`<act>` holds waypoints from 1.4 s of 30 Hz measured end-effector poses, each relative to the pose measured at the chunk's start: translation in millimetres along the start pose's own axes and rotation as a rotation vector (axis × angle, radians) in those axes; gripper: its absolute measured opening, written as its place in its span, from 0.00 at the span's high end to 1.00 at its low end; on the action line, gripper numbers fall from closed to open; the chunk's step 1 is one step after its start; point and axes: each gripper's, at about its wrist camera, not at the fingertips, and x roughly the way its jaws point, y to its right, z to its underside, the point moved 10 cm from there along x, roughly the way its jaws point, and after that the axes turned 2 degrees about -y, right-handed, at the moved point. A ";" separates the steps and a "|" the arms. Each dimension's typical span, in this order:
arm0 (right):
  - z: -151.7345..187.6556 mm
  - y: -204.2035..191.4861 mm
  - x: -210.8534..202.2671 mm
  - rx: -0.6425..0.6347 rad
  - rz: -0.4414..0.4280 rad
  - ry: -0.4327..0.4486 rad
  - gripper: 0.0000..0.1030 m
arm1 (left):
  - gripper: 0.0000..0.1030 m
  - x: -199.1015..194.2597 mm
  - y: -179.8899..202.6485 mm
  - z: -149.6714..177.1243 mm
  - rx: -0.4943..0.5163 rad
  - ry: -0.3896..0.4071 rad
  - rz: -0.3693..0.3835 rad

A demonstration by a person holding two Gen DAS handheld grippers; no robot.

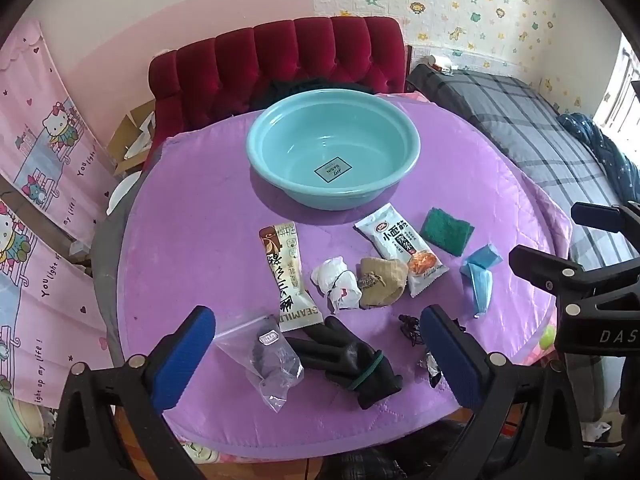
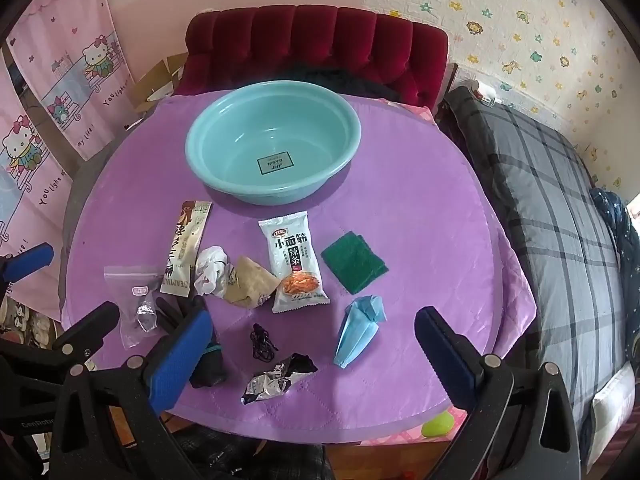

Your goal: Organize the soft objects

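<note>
A: In the left wrist view, your left tool is released, both blue pads spread wide with nothing between them. Right under it, at the near edge of the purple bench, lies the black glove. Its long axis goes from far-left to near-right, fingers pointing away to the far left, and a green rubber band is around the cuff.

B: And what is beside it?

A: Just to the left is a clear zip bag, thin and crinkly. Farther away you see a long snack stick packet, crumpled white paper and a beige sock touching a white snack pouch. The teal basin stands at the far middle, round, smooth plastic, with nothing inside.

B: Now the right wrist view?

A: Your right tool is also released and holds nothing. Between its pads you see a crumpled foil wrapper, shiny and stiff, and a small black hair tie. A blue face mask, folded to a narrow cone, lies near-right with its long axis from far-right to near-left. The green scouring pad is flat and rough, farther off.

B: Which hand goes first?

A: I think the left one is nearer to the glove; the basin is well apart from it, straight ahead.
</note>
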 end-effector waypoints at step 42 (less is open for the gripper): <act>-4.0 -0.1 -0.9 -0.006 -0.008 0.011 0.00 | 0.00 -3.3 -2.6 -6.2 -0.004 0.020 -0.016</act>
